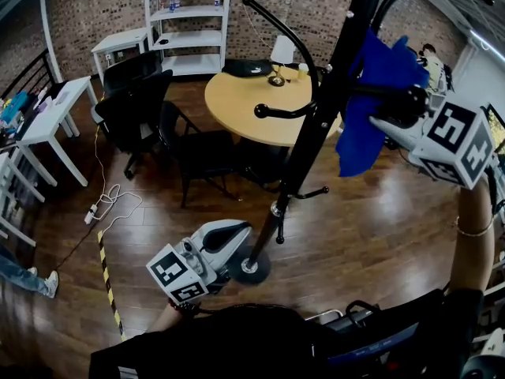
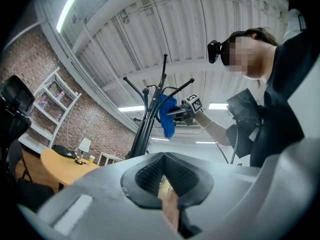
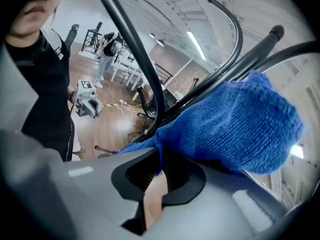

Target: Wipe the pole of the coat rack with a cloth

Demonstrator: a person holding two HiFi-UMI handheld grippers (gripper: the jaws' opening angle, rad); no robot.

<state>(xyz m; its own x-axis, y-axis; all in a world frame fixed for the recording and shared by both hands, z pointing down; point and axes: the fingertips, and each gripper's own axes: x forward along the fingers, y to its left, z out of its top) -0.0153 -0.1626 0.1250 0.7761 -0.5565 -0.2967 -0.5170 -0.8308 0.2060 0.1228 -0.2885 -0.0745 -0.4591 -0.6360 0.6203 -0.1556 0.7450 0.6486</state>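
Right tool (image 3: 160,160) clamped on blue cloth (image 3: 235,119), cloth against pole (image 1: 334,93)

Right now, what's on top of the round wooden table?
A white lamp, a pale cup and a flat black item; the black metal pole hides the table's right part.

Raised right tool (image 1: 397,107) clamped on cloth (image 1: 364,136); left tool (image 1: 239,230) low, jaws together, empty.

The pole (image 1: 312,133) runs off the head view's top edge (its tip unseen).
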